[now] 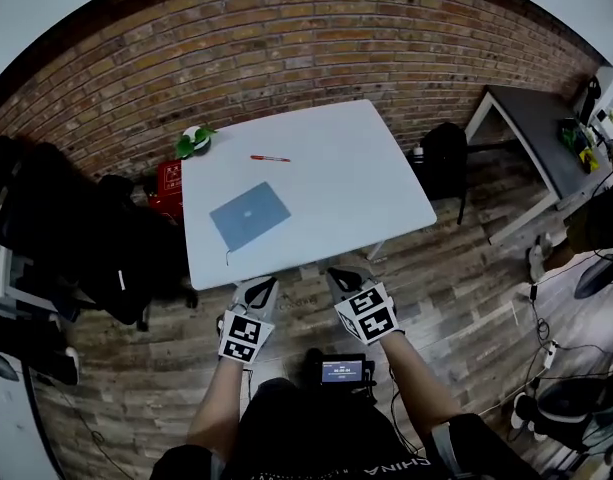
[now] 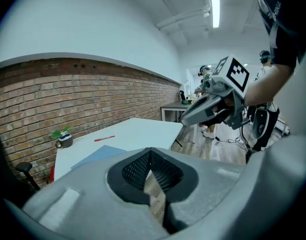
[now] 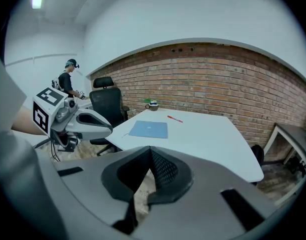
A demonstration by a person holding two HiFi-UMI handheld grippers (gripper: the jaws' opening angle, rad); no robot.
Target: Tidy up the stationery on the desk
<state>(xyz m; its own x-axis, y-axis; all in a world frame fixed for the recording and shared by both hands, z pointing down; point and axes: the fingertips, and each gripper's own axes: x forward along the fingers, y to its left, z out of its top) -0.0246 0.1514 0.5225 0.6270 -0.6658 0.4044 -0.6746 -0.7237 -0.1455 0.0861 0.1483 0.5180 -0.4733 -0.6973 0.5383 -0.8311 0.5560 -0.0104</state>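
Note:
A white desk (image 1: 346, 183) holds a blue notebook (image 1: 250, 215) near its front left and a red pen (image 1: 270, 158) farther back. The notebook (image 3: 149, 129) and pen (image 3: 174, 119) also show in the right gripper view, and the pen (image 2: 104, 138) in the left gripper view. My left gripper (image 1: 258, 290) and right gripper (image 1: 343, 279) hover side by side over the floor, just short of the desk's near edge. Both are shut with nothing between their pads (image 2: 143, 168) (image 3: 162, 170). Neither touches the desk.
A small potted plant (image 1: 194, 141) stands at the desk's far left corner. Black office chairs (image 1: 86, 238) crowd the left side, with a red object (image 1: 168, 180) beside them. A black bag (image 1: 444, 158) and a grey table (image 1: 531, 133) are at the right. Another person (image 3: 69, 81) stands far off.

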